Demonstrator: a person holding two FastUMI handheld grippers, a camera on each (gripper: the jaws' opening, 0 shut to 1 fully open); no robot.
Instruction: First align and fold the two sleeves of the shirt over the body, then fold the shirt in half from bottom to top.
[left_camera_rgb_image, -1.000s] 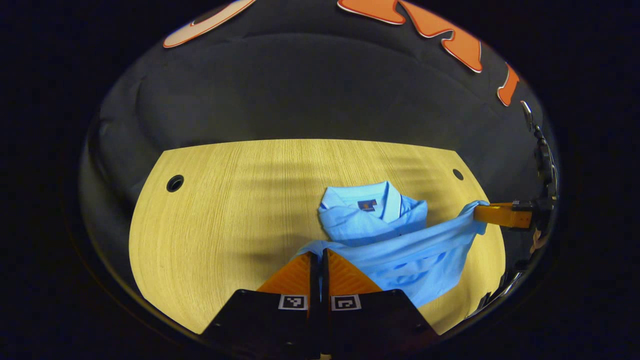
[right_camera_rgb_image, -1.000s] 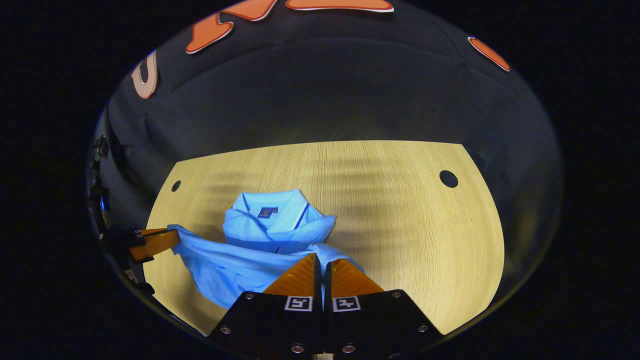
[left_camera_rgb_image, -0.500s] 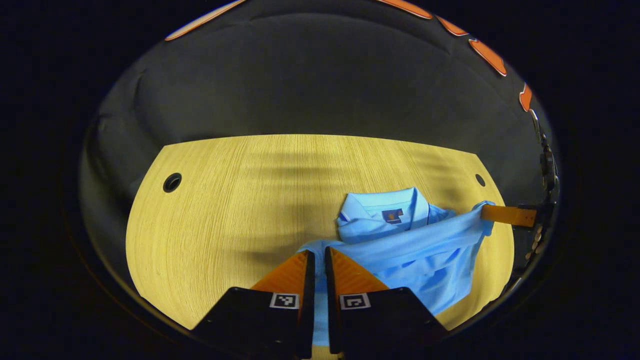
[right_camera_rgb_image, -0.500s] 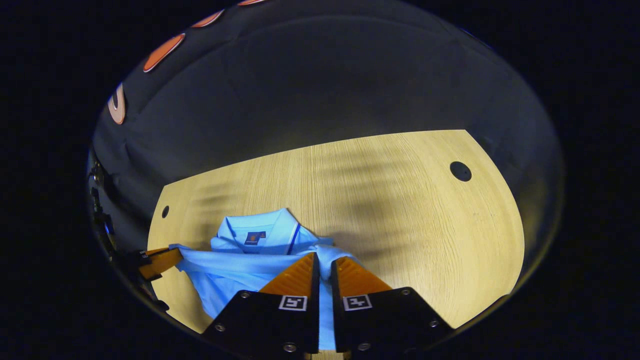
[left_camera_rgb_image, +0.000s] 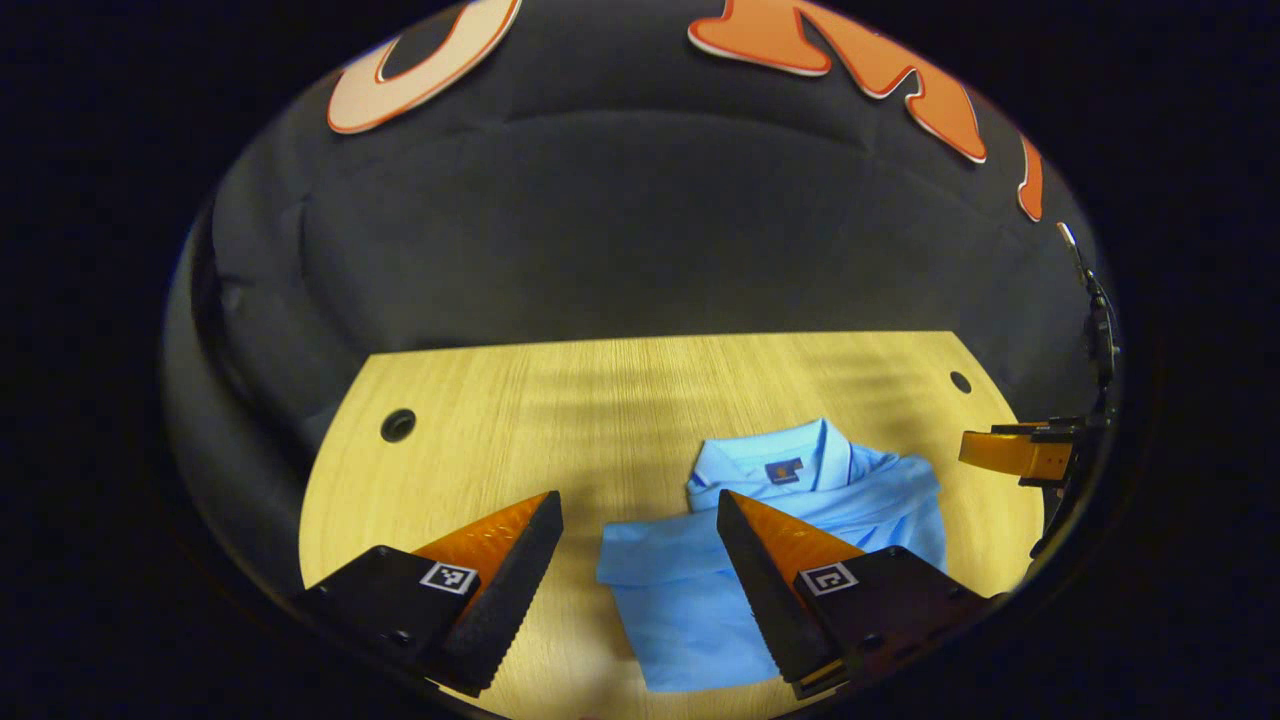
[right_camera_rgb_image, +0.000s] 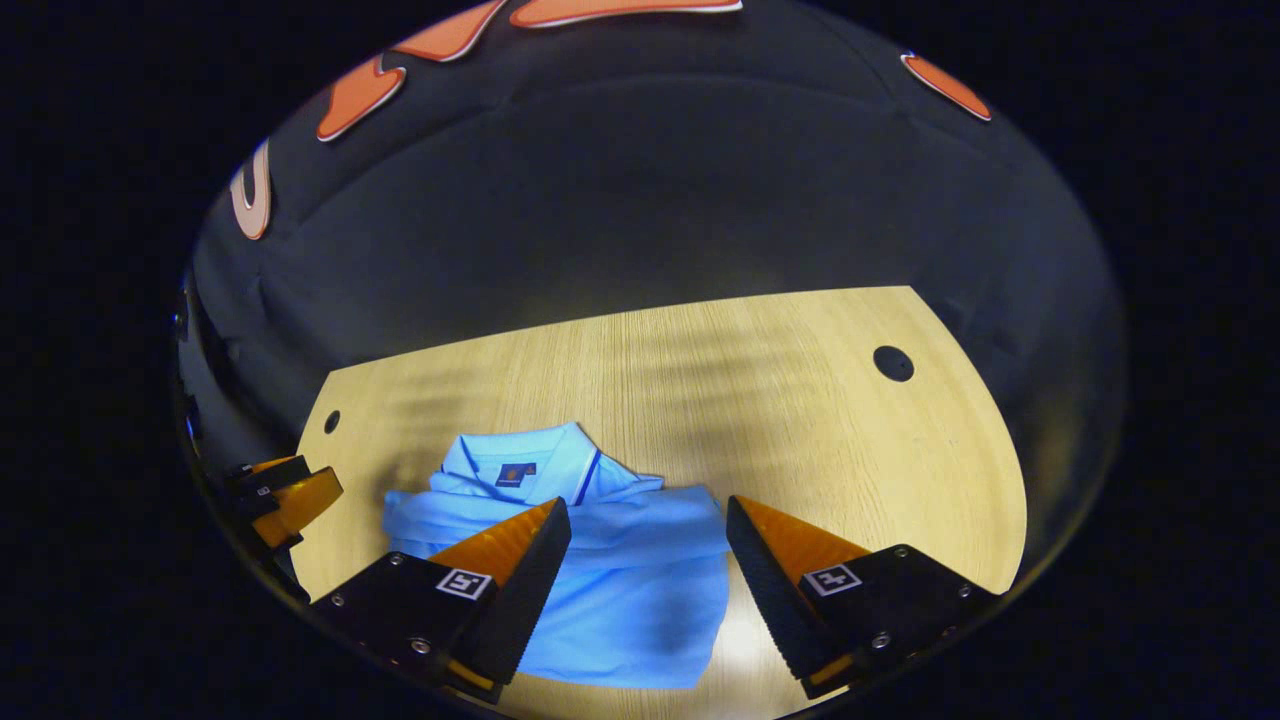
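Left gripper: fingers spread wide, holding nothing; wedge-shaped, with toothed inner faces, the shirt lying between and beyond them.
Right gripper: likewise spread wide and holding nothing, with the same ridged wedges; its left finger covers part of the shirt's near fold.
Shirt: light blue, soft knit with gentle creases, lying flat on the table in a compact block, its lower part folded up over the body; collar at the far end, with a small dark neck label.
Table: pale wood with fine straight grain, a rounded far edge and a round dark hole near each far corner.
Wall: black cloth, slightly rumpled, behind the table.
Left gripper view: the right gripper shows at the far right edge, just beside the shirt and apart from it.
Right gripper view: the left gripper shows at the far left edge, near the shirt's side.
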